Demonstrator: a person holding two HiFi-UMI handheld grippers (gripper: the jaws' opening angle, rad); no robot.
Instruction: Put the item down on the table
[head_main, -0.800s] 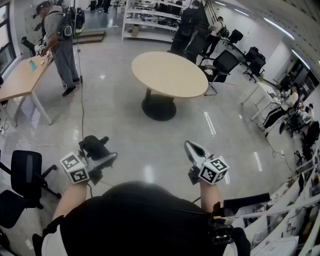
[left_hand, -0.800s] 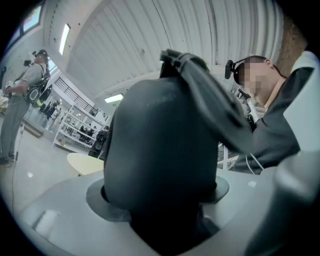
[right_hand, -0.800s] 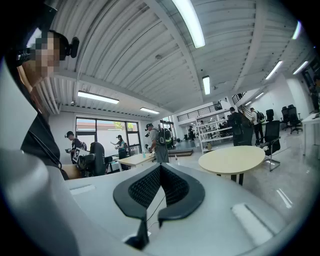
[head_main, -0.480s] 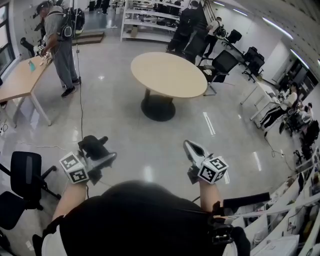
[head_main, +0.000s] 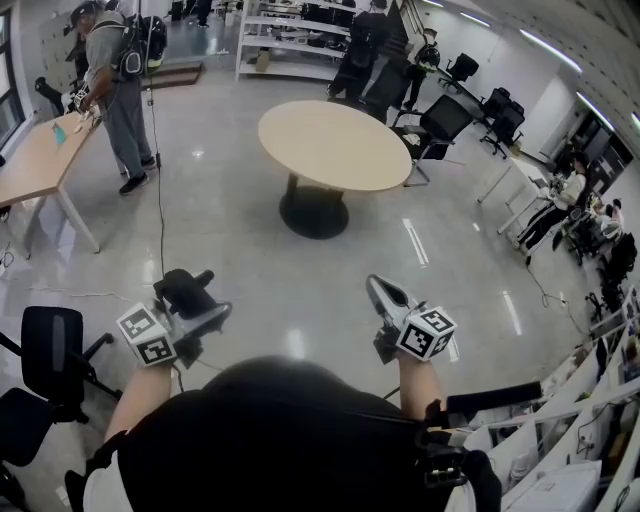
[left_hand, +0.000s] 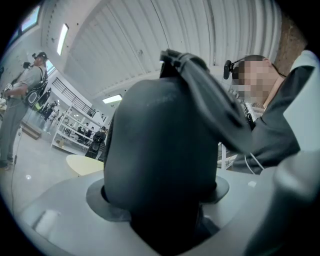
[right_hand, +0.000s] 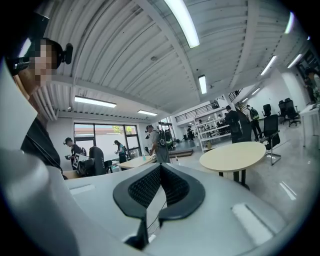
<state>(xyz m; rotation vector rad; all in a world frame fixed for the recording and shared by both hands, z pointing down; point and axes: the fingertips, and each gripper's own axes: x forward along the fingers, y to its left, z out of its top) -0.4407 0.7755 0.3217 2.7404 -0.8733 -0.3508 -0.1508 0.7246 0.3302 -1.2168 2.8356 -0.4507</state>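
My left gripper (head_main: 196, 318) is shut on a bulky black rounded item (head_main: 187, 289), which it holds over the floor at the lower left of the head view. In the left gripper view that item (left_hand: 160, 165) fills the space between the jaws, and a dark strap-like part runs off its top to the right. My right gripper (head_main: 379, 291) is shut with nothing in it; its ribbed black pads (right_hand: 172, 186) meet at the tips. The round beige table (head_main: 335, 145) stands on a black pedestal well ahead of both grippers, with bare floor between.
A person with a backpack (head_main: 112, 85) stands at a wooden desk (head_main: 35, 165) on the far left. A black office chair (head_main: 52, 350) is close on my left. More chairs (head_main: 445, 122) and shelving (head_main: 290, 35) lie beyond the table. Seated people (head_main: 560, 200) are at the right.
The head view has drifted slightly, and the table sits a touch further left. Both grippers keep their pose, and the black item stays in the left one.
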